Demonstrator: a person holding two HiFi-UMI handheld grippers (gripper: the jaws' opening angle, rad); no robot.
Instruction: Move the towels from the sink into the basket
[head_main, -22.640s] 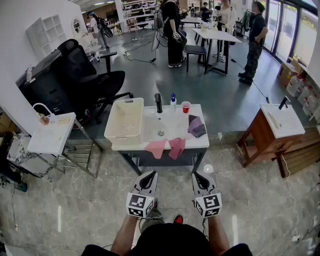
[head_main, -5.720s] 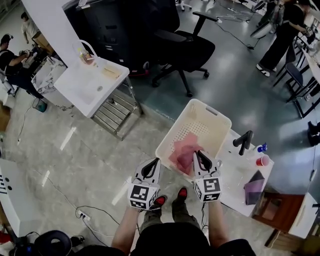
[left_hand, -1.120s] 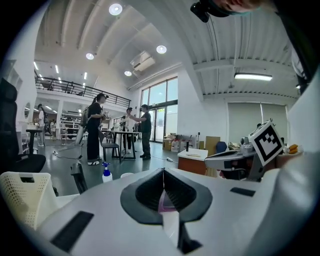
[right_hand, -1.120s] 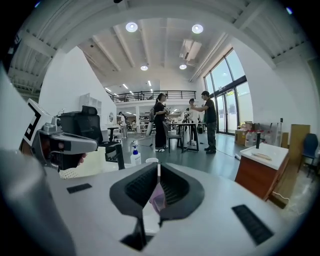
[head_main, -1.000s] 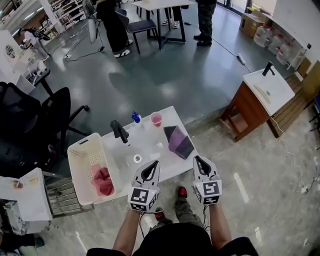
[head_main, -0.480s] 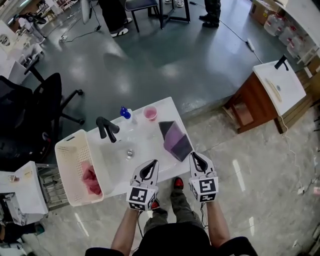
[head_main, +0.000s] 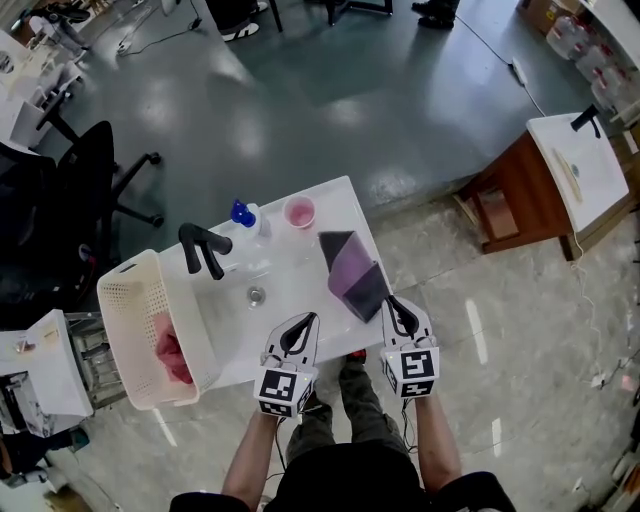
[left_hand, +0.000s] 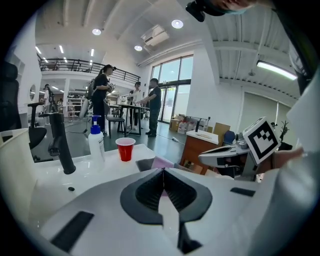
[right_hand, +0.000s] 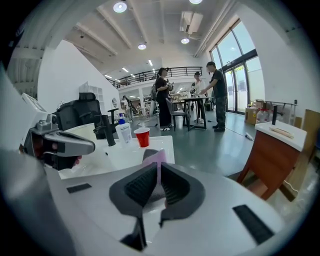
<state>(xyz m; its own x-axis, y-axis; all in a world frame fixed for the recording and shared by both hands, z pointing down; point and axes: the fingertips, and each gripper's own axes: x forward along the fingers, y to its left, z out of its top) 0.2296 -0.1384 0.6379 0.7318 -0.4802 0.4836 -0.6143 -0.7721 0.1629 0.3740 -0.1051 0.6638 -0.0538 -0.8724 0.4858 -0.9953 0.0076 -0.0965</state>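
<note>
Two pink towels (head_main: 168, 352) lie bunched in the white basket (head_main: 125, 290) at the left end of the white sink (head_main: 285, 290). A folded purple and grey towel (head_main: 352, 272) rests on the sink's right side, also seen low ahead as the purple towel (right_hand: 158, 156) in the right gripper view. My left gripper (head_main: 308, 319) hovers over the sink's near edge, shut and empty. My right gripper (head_main: 391, 302) is shut with nothing held, just off the near right corner of the purple towel. The left gripper's jaws (left_hand: 163, 171) are pressed together.
A black faucet (head_main: 200, 247), a blue-capped soap bottle (head_main: 243, 213) and a red cup (head_main: 298, 212) stand along the sink's far side. A wooden cabinet with a second sink (head_main: 565, 175) is at the right. A black office chair (head_main: 70, 190) is at the far left. People stand farther back.
The sink has slid nearer under the grippers. My right gripper now lies beside the purple towel's near corner. Both grippers stay shut.
</note>
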